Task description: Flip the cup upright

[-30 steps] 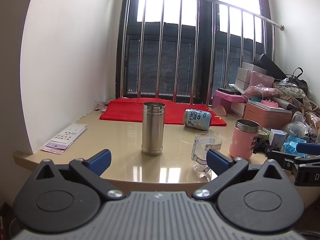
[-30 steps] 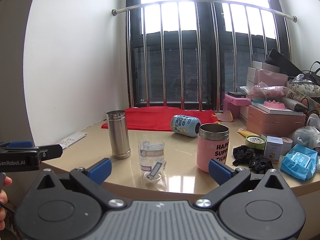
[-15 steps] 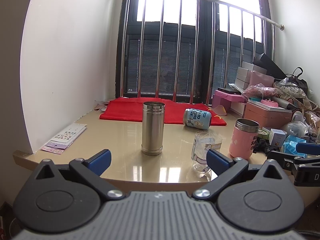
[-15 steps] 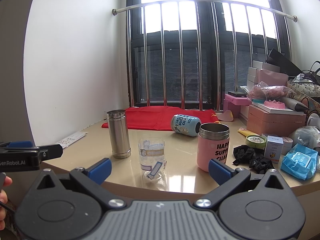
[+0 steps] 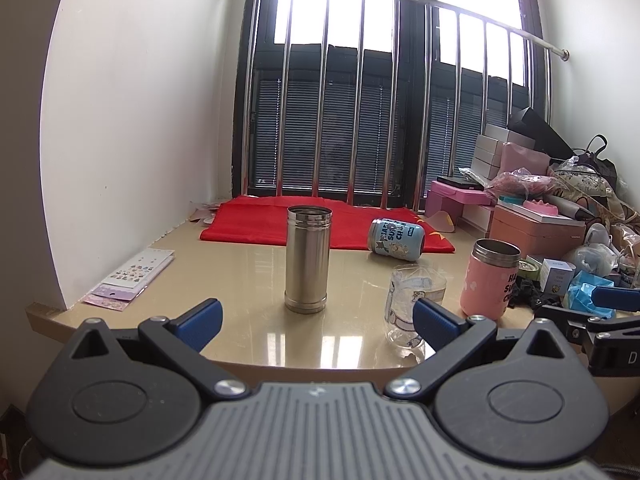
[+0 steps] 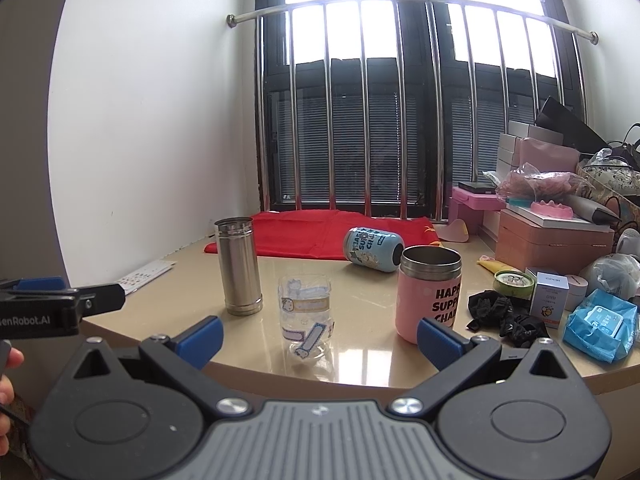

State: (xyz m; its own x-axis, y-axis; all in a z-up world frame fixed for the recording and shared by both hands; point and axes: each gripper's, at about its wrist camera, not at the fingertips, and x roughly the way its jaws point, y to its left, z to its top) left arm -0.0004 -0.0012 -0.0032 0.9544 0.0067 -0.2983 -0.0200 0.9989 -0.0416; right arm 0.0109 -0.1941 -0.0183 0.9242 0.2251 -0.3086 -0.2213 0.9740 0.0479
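A blue printed cup (image 5: 396, 239) lies on its side at the edge of a red cloth (image 5: 256, 220), far back on the beige table; it also shows in the right wrist view (image 6: 374, 249). A steel tumbler (image 5: 308, 265), a clear glass cup (image 5: 412, 302) and a pink cup (image 5: 490, 278) stand upright nearer me. My left gripper (image 5: 316, 320) is open and empty, held before the table's front edge. My right gripper (image 6: 320, 336) is open and empty too, level with the clear cup (image 6: 306, 316).
Boxes, bags and small packets (image 6: 560, 240) crowd the table's right side. A black cloth (image 6: 500, 314) and a blue packet (image 6: 600, 324) lie at front right. A sticker sheet (image 5: 136, 276) lies at the left edge by the wall. Window bars (image 5: 360, 100) stand behind.
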